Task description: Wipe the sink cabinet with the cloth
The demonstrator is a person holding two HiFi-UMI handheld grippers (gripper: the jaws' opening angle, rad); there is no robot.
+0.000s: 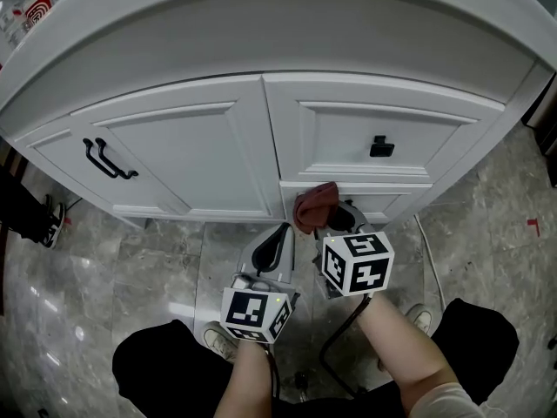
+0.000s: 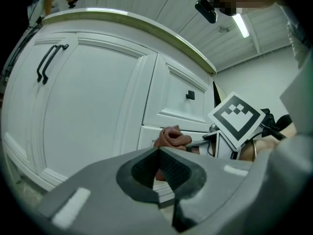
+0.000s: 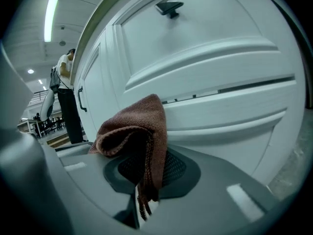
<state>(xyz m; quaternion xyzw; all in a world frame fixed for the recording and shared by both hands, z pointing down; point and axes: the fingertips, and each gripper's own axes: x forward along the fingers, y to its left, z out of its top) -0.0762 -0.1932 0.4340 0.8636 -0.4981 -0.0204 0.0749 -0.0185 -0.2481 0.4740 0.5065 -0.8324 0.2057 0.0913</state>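
Sink cabinet (image 1: 218,146): white, with a curved front, set under a pale countertop (image 1: 261,7) and standing on a grey marbled floor (image 1: 122,259). The left part of the front is a panelled door (image 1: 165,159). To its right is an upper drawer (image 1: 374,138), with a lower drawer (image 1: 370,200) directly beneath it.

Both grippers are held low in front of the cabinet, near each other, each with its marker cube facing up.

Right gripper (image 1: 335,219): it points at the drawer side, and its jaws are clamped on the cloth. Left gripper (image 1: 280,233): it sits just left of the right one and points at the strip between door and drawers. Its jaws are closed together with nothing between them.

Cloth (image 1: 315,205): reddish-brown and bunched, rising above the right gripper's jaws with a frayed end hanging below them. It sits at the top edge of the lower drawer, just under the seam between the two drawers. Contact with the drawer face cannot be confirmed.

Fittings: two black bar handles (image 1: 109,159) sit side by side on the door. One small black knob (image 1: 381,147) sits at the centre of the upper drawer, above the cloth.
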